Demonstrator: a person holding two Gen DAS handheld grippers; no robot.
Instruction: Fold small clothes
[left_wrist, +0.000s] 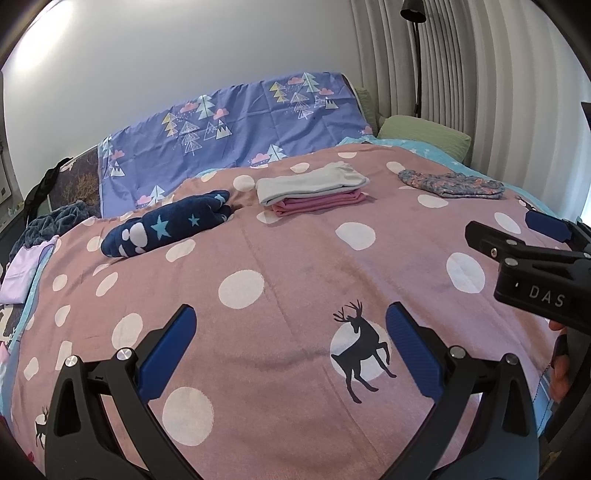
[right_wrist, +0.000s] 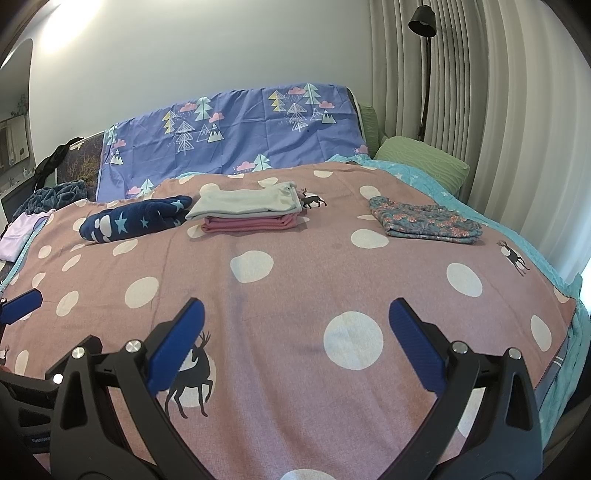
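Pink dotted blanket (left_wrist: 288, 258) fills your left view; your left gripper (left_wrist: 291, 354) hangs wide open, empty. Right view: right gripper (right_wrist: 295, 354) equally spread, empty; folded grey-and-pink clothes stack (right_wrist: 247, 212) lies far across the blanket.

Four folded garments (right_wrist: 245, 212), two pillows (right_wrist: 421, 158)

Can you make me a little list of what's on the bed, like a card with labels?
surface: pink blanket with white dots and deer
middle pile: pale grey folded garment on top of a pink folded garment
left of pile: navy star-patterned garment, bunched, not flat
right of pile: floral folded garment, lying alone
left gripper: open, holding nothing
right gripper: open, holding nothing
behind: purple tree-print sheet, green pillow
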